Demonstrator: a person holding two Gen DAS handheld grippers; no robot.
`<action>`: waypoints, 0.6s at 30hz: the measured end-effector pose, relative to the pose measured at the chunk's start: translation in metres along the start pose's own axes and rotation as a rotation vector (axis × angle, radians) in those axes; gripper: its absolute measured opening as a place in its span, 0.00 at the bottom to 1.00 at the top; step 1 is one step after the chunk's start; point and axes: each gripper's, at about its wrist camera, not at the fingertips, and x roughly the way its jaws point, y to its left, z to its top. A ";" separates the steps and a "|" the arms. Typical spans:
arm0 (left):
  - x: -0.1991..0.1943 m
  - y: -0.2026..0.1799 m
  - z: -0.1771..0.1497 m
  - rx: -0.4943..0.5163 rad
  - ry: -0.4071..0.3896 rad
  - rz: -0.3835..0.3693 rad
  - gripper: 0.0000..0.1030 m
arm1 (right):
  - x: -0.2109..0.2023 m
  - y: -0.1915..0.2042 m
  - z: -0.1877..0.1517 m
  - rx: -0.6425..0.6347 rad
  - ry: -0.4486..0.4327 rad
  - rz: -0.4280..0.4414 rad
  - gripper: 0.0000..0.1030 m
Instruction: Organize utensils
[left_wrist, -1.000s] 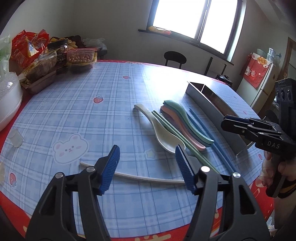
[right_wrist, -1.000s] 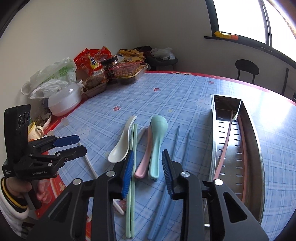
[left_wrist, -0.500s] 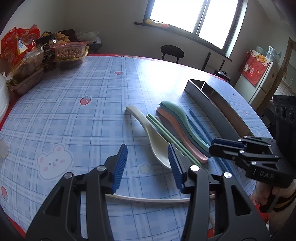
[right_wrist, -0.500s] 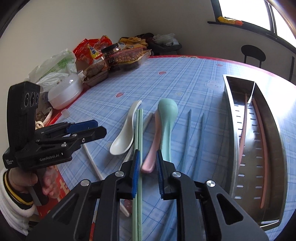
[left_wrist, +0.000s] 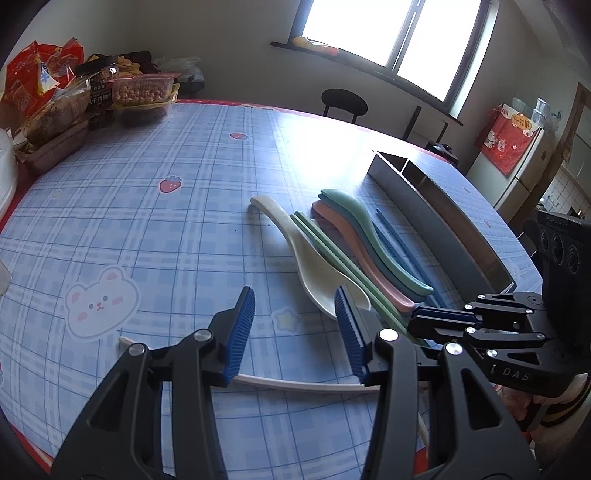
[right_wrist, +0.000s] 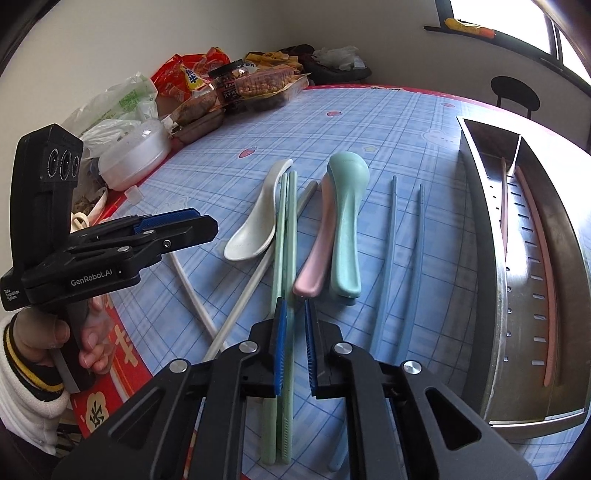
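**Right jaws close on a green chopstick**

The right gripper (right_wrist: 294, 306) has dropped lower, and its jaws, apart a second ago, now pinch one of the green chopsticks (right_wrist: 291, 240) near its closer end. The left gripper (left_wrist: 295, 299) is narrower than before but still spread, straddling a white chopstick (left_wrist: 295, 384) on the table (right_wrist: 369, 122) without touching it. Beyond lie the white spoon (right_wrist: 255, 229), pink spoon (right_wrist: 314, 266), teal spoon (right_wrist: 345, 221) and blue chopsticks (right_wrist: 391, 240), unmoved, beside the metal tray (right_wrist: 480, 258).

"GenRobot.AI" on the left tool (right_wrist: 168, 230) — white lettering, "DAS" on the right tool (left_wrist: 439, 325) — faint, embossed
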 end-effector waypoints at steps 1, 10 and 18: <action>0.000 0.000 0.000 -0.001 -0.003 -0.002 0.45 | 0.001 0.000 0.001 -0.001 0.001 -0.001 0.10; 0.003 0.002 -0.002 -0.010 0.011 -0.011 0.45 | 0.010 0.004 0.006 -0.027 0.016 -0.025 0.10; 0.012 0.006 0.018 -0.037 0.070 -0.056 0.45 | 0.010 0.005 0.005 -0.043 0.001 -0.043 0.07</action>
